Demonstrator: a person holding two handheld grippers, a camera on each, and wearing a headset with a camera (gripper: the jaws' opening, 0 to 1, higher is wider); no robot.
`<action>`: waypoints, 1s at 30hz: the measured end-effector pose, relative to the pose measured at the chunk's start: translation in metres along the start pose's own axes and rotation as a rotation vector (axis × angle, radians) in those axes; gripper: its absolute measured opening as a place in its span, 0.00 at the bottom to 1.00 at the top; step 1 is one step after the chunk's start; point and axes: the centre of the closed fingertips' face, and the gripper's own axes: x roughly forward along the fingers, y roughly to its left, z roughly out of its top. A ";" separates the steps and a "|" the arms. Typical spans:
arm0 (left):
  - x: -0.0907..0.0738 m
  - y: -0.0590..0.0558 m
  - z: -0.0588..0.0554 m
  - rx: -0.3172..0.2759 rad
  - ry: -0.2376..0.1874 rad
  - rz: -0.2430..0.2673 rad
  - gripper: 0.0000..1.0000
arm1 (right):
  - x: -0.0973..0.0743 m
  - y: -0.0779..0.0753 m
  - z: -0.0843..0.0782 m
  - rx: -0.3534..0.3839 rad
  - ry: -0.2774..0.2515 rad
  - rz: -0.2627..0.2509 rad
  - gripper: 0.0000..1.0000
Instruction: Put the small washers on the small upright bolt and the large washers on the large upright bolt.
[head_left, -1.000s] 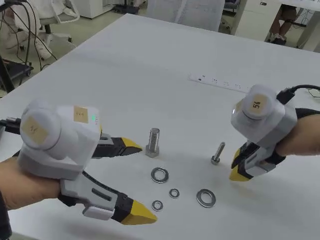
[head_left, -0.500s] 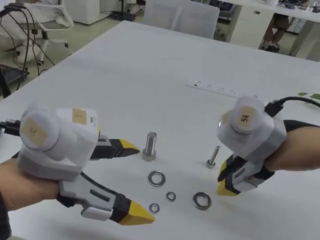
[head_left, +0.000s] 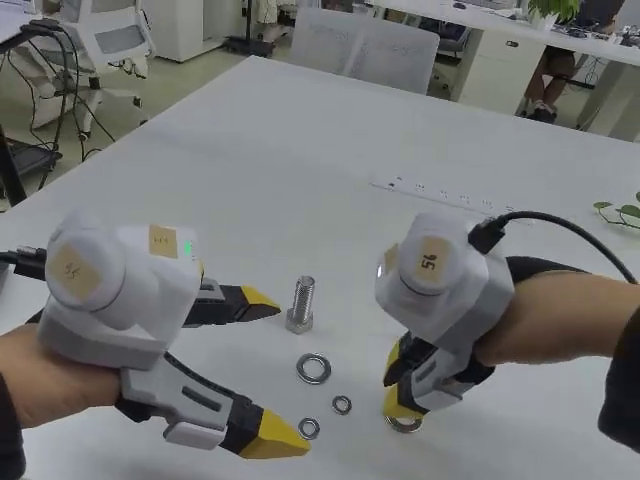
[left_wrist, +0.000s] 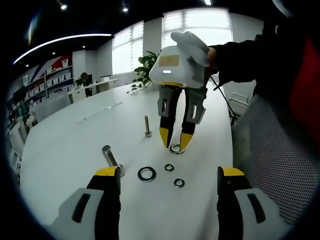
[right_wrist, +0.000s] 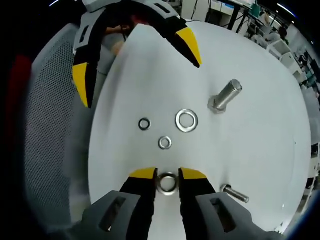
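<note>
In the head view, right of and nearer than the large bolt (head_left: 300, 303), the right gripper (right_wrist: 168, 175) points down, its jaws narrowed around a flat-lying large washer (right_wrist: 167, 183), pinched or not I cannot tell, while the left gripper (left_wrist: 169, 172) gapes wide left of the bolt, with bare table (head_left: 300, 150) beyond it.

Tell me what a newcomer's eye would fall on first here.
The right claw, white with yellow-tipped jaws, points down at the white table, its jaws close on either side of a large flat steel washer. Beside it the left claw hangs wide open near the large upright steel bolt. A second large steel washer and two small steel washers lie loose between them.
</note>
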 end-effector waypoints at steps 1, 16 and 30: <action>0.000 0.000 0.000 -0.001 0.000 0.000 0.79 | 0.002 0.000 0.003 -0.004 0.000 0.002 0.19; -0.001 0.000 0.001 -0.002 -0.011 -0.001 0.78 | 0.023 0.005 0.021 -0.038 0.007 0.028 0.20; -0.001 0.001 0.001 -0.003 -0.015 0.004 0.78 | 0.026 0.005 0.022 -0.079 0.049 0.016 0.19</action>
